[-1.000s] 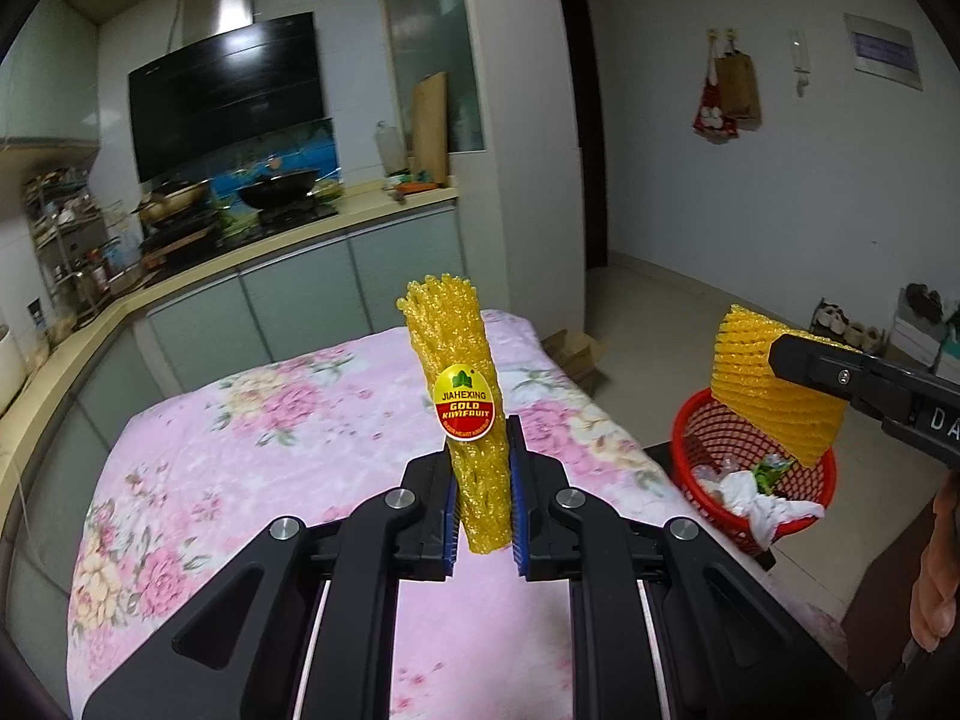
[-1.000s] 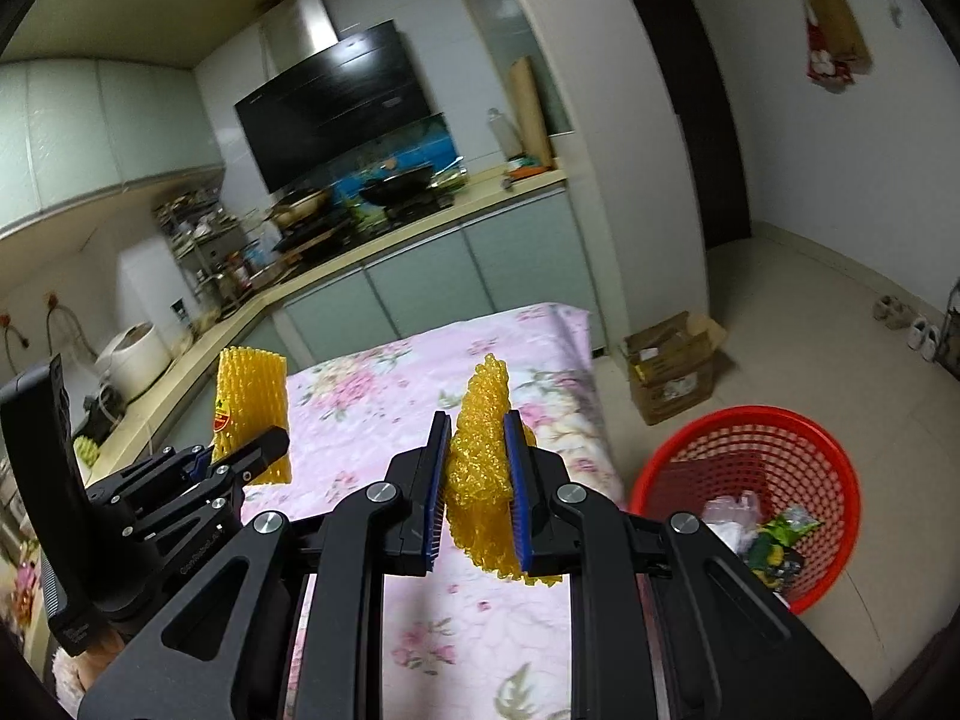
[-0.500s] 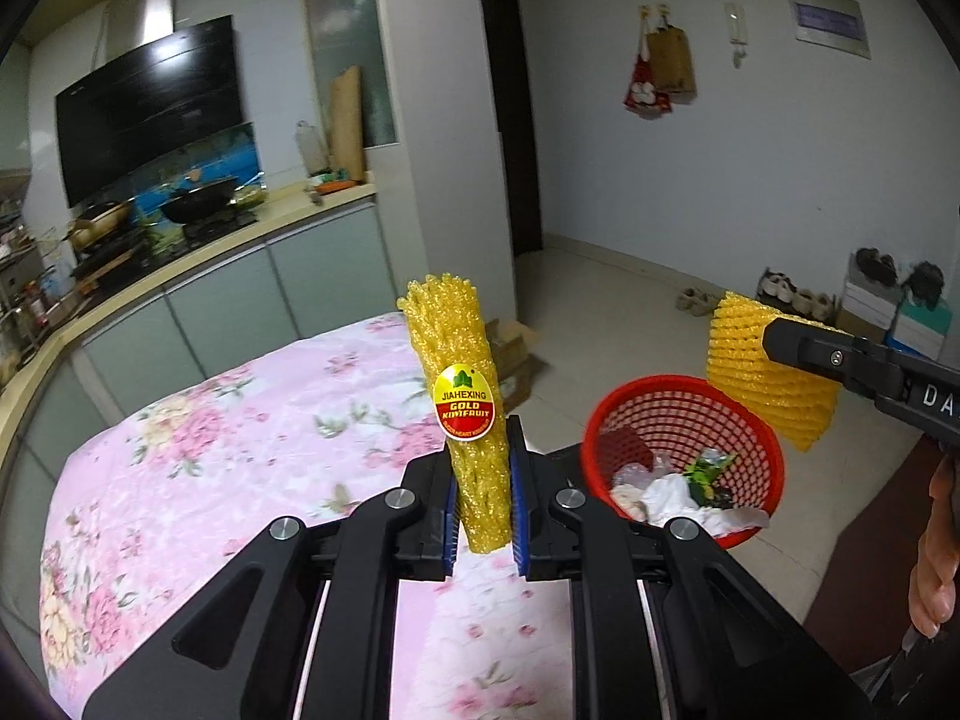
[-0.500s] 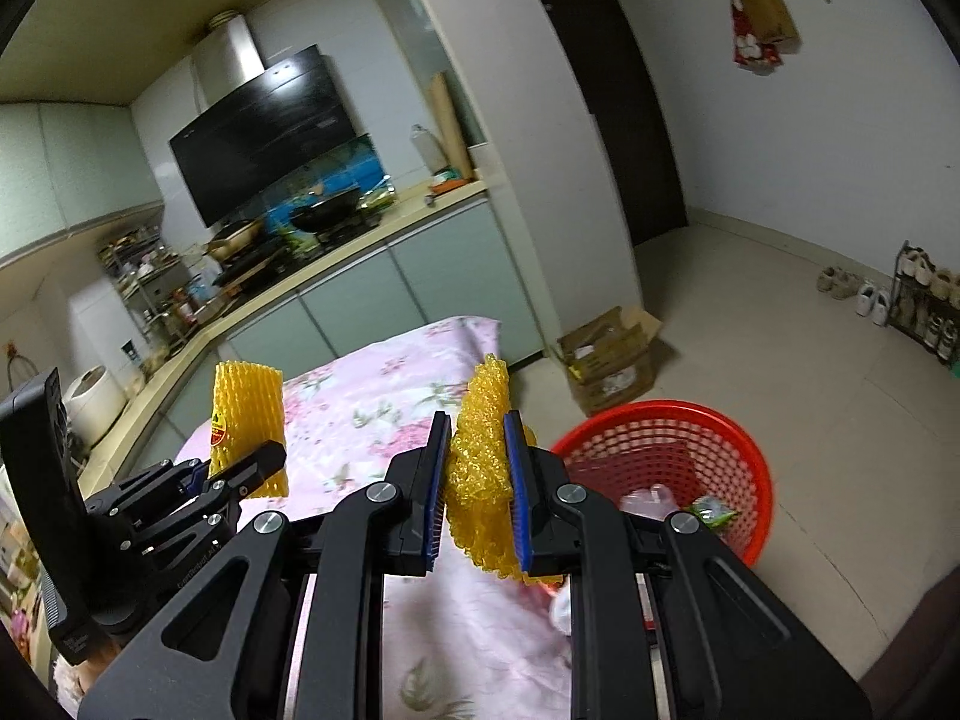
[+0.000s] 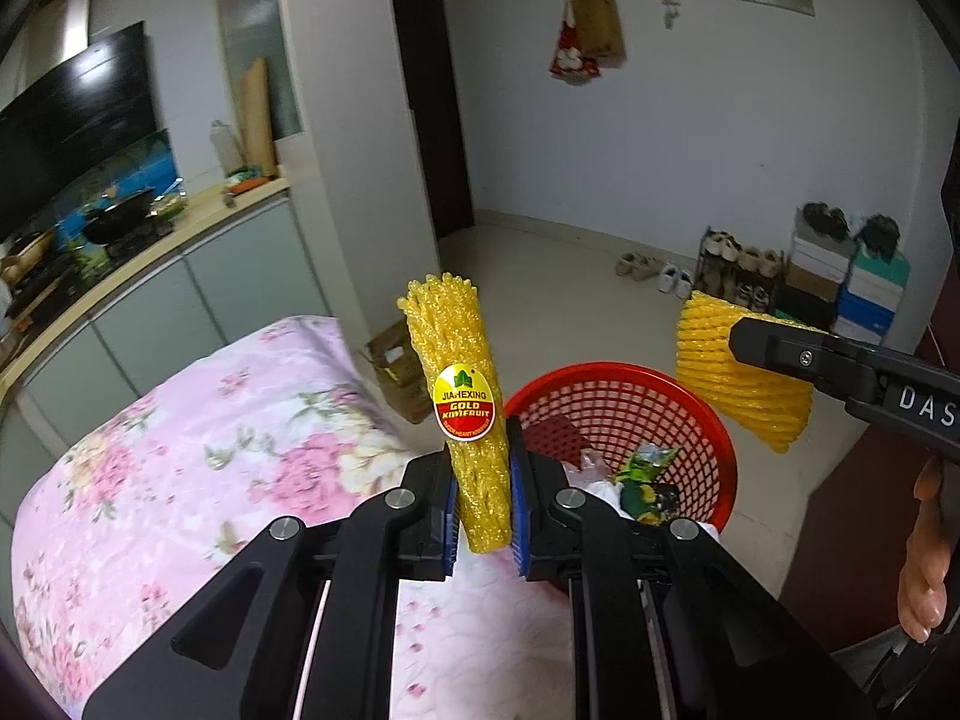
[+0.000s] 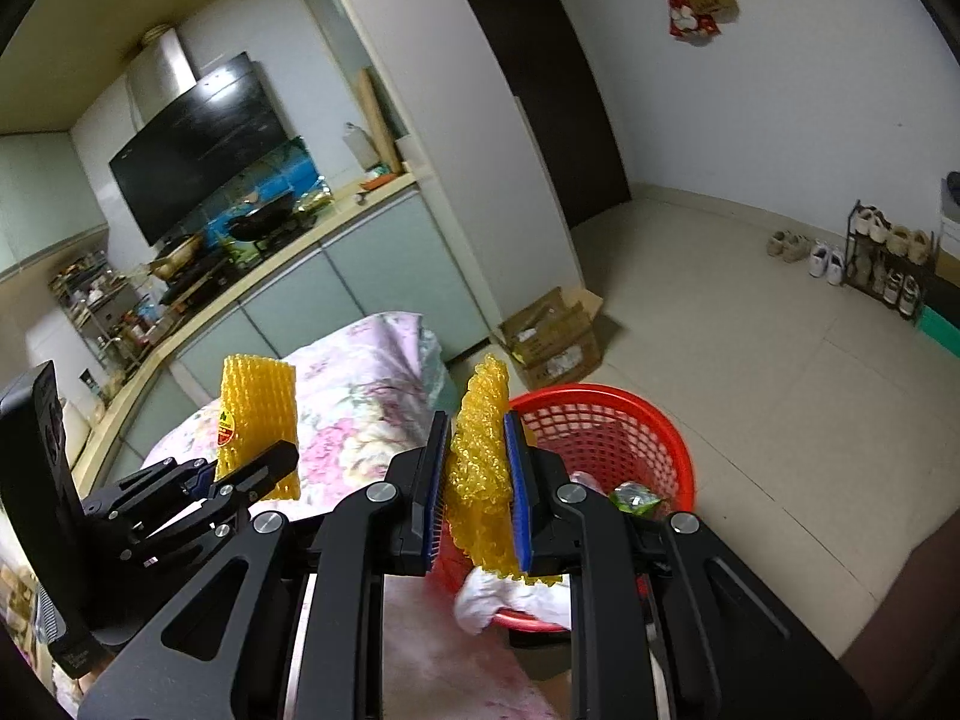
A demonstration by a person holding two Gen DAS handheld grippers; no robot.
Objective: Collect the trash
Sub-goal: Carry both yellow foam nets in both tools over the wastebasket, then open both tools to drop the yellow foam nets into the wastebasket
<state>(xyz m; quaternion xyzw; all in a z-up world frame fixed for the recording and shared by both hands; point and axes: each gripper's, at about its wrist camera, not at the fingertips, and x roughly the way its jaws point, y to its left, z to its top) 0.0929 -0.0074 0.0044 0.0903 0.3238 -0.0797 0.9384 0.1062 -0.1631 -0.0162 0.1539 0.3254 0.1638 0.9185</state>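
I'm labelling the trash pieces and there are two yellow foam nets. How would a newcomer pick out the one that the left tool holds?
Start at the red basket on the floor beside the pink floral table. Just left of it, the left tool pinches a yellow foam net upright. Unlike the other net, it bears an oval red and yellow kiwifruit sticker.

Dim, even indoor light; strong fisheye bending, dark corners, slight motion blur.

Home kitchen: range hood (image 6: 198, 138), wok on stove (image 6: 264, 225), counter cabinets (image 6: 372, 252), shoe rack (image 6: 888, 264) by wall.
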